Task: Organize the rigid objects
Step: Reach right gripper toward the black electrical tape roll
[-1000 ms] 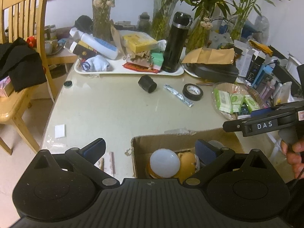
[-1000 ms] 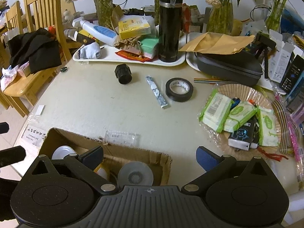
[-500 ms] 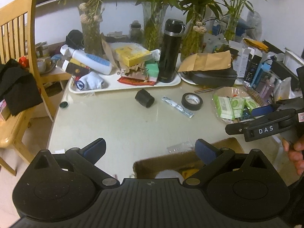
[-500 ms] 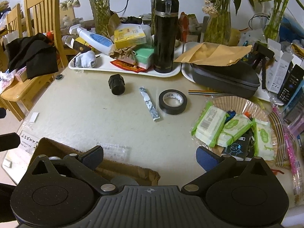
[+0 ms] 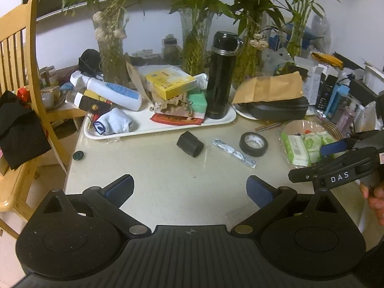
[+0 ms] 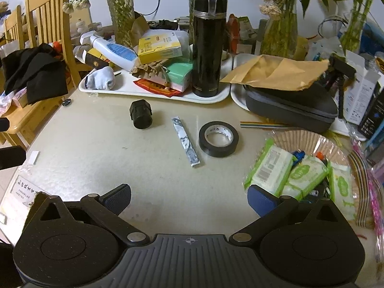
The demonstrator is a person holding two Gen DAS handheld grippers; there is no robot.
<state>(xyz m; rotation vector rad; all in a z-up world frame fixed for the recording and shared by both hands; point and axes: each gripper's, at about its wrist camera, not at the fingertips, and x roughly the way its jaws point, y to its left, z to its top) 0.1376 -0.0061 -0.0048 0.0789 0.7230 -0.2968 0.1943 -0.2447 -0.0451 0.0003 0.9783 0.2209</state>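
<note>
Right wrist view: the right gripper point(image 6: 189, 198), spread wide and empty, faces the flat marbled white-grey bar point(image 6: 185, 141) at frame centre, long axis running away; left gripper point(image 5: 189, 187) likewise gapes

The counter point(image 6: 100, 158) is smooth and a bit shiny. The black bottle point(image 6: 208, 45) is glossy, with a metal ring. The tape roll point(image 6: 218, 139) looks like shiny plastic — the chair point(image 6: 48, 19) is wood, the envelope point(image 6: 276, 72) brown paper.

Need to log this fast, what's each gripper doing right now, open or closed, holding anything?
Left gripper: open, fingers empty.
Right gripper: open, fingers empty.
</note>
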